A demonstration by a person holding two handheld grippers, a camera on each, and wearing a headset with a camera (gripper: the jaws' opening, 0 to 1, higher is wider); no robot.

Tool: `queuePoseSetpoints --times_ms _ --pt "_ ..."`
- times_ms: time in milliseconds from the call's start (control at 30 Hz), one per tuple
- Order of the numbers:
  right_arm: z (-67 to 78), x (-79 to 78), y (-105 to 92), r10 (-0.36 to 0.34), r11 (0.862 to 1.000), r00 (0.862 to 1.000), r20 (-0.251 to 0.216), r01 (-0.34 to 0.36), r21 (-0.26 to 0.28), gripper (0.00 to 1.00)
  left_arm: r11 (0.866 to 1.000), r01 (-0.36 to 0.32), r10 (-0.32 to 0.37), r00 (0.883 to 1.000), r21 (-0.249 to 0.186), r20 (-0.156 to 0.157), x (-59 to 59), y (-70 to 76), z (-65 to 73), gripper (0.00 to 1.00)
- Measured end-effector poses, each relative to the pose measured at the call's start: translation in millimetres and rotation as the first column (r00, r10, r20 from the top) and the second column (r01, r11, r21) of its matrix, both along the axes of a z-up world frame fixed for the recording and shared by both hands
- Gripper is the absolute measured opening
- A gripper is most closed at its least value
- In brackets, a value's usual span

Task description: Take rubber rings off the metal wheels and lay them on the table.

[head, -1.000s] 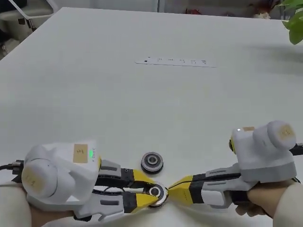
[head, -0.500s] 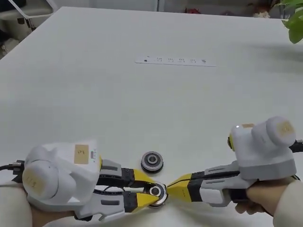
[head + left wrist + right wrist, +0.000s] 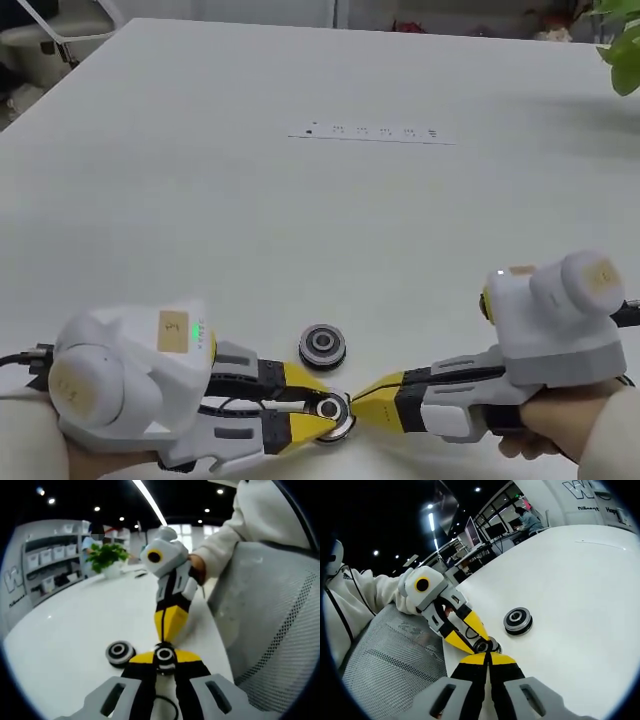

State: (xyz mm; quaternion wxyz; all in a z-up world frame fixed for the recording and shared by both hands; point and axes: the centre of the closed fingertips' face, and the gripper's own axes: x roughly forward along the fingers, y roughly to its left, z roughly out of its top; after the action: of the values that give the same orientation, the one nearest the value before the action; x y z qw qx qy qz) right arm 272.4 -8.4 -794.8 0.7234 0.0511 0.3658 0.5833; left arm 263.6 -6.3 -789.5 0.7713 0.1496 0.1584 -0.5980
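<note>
Head view: your left fingers [image 3: 298, 427] clamp a metal wheel [image 3: 330, 408] steady. Your right fingers [image 3: 378, 400] pinch its rubber ring [image 3: 344, 415], seemingly to peel it.

Both the left tool [image 3: 322, 412] and the right tool [image 3: 356, 402] have white moulded housings, grey frames, black arms and yellow wedge-shaped tips. On top of the left tool's housing sit a tan label [image 3: 172, 325] and a green light [image 3: 192, 325]. A black cable [image 3: 20, 357] leaves its rear. Cream sleeves [image 3: 612, 440] cover both wrists.
</note>
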Motion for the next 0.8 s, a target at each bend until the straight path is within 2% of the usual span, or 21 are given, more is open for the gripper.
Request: queuePoseSetpoints --times_ms 800 --pt "2.1 -1.6 3.2 0.010 1.000 1.000 0.009 -0.010 0.000 0.00 1.000 0.002 -0.002 1.000 0.001 0.004 -0.9 -2.2 1.3 0.13"
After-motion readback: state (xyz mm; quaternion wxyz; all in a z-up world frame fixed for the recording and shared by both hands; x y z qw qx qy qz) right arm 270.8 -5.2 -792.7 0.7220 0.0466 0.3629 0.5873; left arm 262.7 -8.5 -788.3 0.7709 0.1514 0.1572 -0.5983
